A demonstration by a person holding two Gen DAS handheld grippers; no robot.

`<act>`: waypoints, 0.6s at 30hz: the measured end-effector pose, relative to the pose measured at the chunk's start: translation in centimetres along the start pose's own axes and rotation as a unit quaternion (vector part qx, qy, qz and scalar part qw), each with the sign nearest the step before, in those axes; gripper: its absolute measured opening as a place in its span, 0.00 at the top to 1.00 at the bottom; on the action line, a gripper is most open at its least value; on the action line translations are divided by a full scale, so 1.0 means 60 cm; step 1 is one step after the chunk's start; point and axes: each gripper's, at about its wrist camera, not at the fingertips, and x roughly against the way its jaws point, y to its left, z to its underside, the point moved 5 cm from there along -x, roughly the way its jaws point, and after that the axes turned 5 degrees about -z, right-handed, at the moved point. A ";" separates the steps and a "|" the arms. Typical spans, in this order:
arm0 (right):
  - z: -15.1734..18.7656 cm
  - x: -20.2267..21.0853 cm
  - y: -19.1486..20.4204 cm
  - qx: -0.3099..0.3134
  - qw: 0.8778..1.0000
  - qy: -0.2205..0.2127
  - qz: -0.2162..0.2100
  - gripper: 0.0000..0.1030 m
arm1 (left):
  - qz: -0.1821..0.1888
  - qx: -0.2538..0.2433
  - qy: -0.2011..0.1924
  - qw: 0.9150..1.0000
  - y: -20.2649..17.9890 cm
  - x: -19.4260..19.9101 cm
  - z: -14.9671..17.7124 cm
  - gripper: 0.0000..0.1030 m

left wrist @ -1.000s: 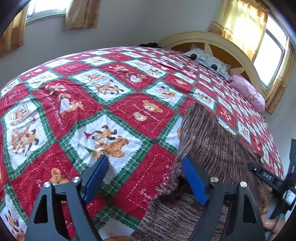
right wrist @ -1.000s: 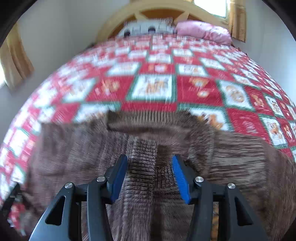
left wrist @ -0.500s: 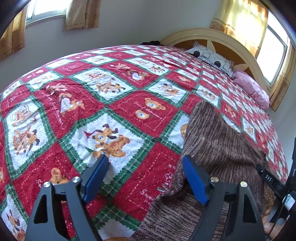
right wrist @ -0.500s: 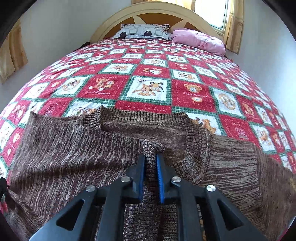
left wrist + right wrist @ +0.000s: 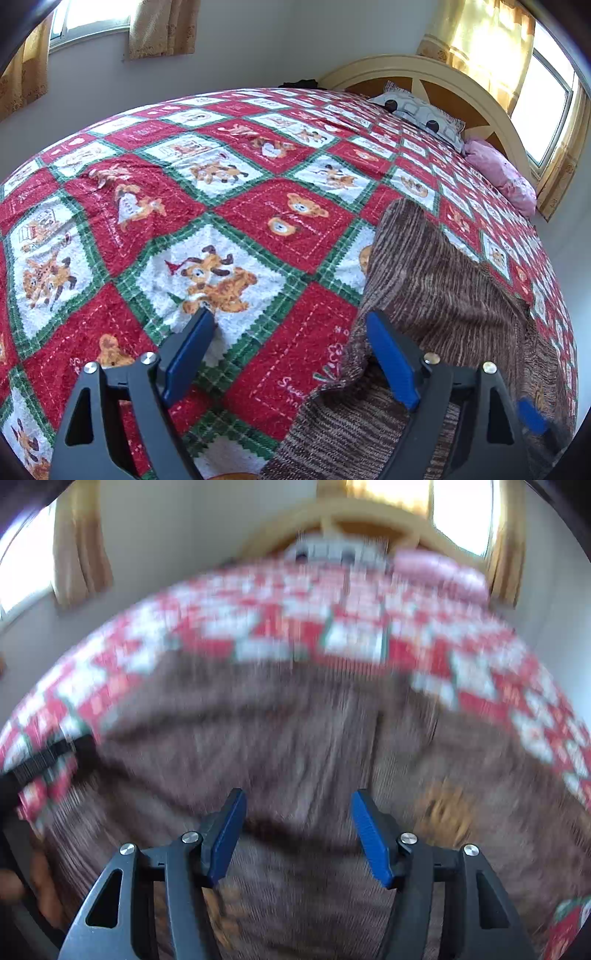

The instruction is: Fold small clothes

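Note:
A brown knitted sweater (image 5: 443,295) lies spread on the red, white and green patchwork bedspread (image 5: 221,206). My left gripper (image 5: 291,354) is open and empty, low over the bedspread at the sweater's left edge, its right finger over the knit. In the right wrist view, which is blurred by motion, the sweater (image 5: 295,738) fills the lower half. My right gripper (image 5: 295,834) is open and empty just above its middle. The left gripper's black frame (image 5: 40,760) shows at the left edge there.
A cream and brown headboard (image 5: 443,81) stands at the far end with a patterned pillow (image 5: 421,110) and a pink pillow (image 5: 502,177). Curtained windows are on the left wall (image 5: 92,18) and behind the headboard (image 5: 543,92). The bedspread (image 5: 332,627) stretches beyond the sweater.
My right gripper was shut on a pinch of the sweater's middle half a second ago; it has let go, opened and is moving fast. The left gripper has barely moved.

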 end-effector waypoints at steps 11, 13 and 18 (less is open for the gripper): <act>0.040 0.120 -0.078 -0.084 0.992 -0.094 -0.007 0.42 | 0.055 0.038 -0.014 0.998 0.020 0.023 0.000 0.14; 0.057 0.177 -0.165 -0.153 0.979 -0.137 0.020 0.42 | 0.055 0.035 -0.013 0.998 0.016 0.030 0.000 0.14; 0.139 0.276 -0.404 -0.328 0.923 -0.177 0.099 0.42 | 0.066 -0.040 -0.031 0.997 -0.046 0.068 0.006 0.14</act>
